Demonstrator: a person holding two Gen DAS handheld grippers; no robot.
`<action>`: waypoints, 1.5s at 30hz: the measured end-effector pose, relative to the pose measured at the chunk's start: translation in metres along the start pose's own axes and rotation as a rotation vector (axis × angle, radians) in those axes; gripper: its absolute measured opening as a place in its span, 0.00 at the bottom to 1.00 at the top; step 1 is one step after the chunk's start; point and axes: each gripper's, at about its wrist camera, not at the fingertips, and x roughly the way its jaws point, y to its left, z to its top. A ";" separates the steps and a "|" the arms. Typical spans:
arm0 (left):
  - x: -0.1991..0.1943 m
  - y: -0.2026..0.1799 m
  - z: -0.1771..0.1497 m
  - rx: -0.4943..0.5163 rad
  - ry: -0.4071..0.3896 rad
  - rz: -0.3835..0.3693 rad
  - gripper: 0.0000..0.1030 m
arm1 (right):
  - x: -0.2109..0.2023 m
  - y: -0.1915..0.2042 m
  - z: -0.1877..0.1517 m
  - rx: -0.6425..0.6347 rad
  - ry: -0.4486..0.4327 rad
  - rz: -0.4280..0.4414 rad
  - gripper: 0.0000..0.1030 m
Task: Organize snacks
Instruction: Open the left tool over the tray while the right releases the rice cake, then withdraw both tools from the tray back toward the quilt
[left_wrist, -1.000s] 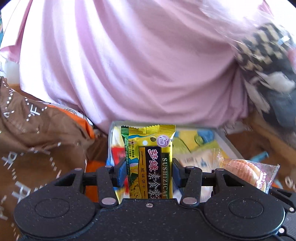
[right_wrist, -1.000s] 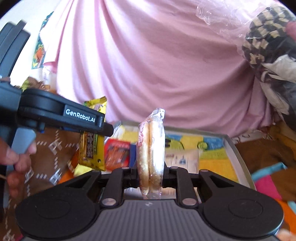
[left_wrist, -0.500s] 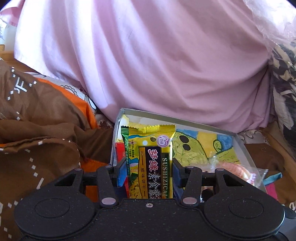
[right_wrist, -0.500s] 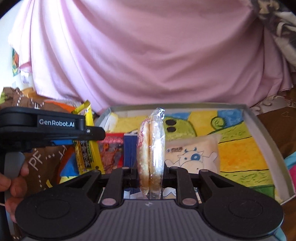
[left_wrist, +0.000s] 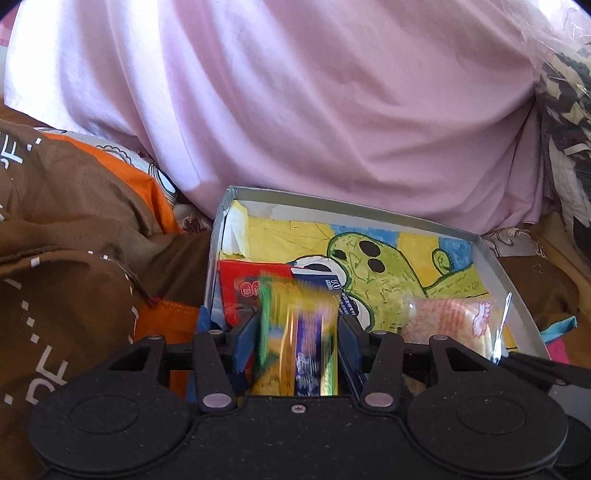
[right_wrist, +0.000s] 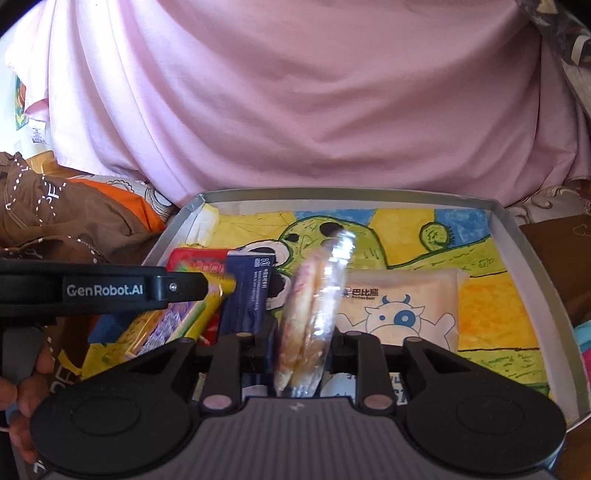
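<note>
Over the tray's (right_wrist: 517, 236) near edge, the left gripper (left_wrist: 297, 332) had opened around a blurred yellow packet (left_wrist: 295, 343); the right gripper (right_wrist: 301, 343) had parted beside the rice crackers (right_wrist: 310, 314).

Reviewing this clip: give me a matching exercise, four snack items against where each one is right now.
Items:
1. yellow snack bar
2. clear-wrapped round crackers
3. cow-print packet
4. dark blue packet

Places:
A. lying flat in the box, right of the right gripper
B. between the left gripper fingers
C. between the right gripper fingers
D. in the box, beside the red packet

Pairs: 1-B, 2-C, 3-A, 4-D
</note>
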 end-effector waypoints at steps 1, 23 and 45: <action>0.000 0.000 0.000 -0.001 -0.001 -0.004 0.53 | -0.001 -0.001 -0.001 -0.003 -0.005 -0.007 0.36; -0.040 -0.030 -0.005 0.060 -0.181 0.017 0.98 | -0.058 -0.036 -0.007 -0.064 -0.236 -0.250 1.00; -0.154 -0.009 -0.081 0.119 -0.289 0.144 0.99 | -0.157 -0.020 -0.056 -0.080 -0.418 -0.274 1.00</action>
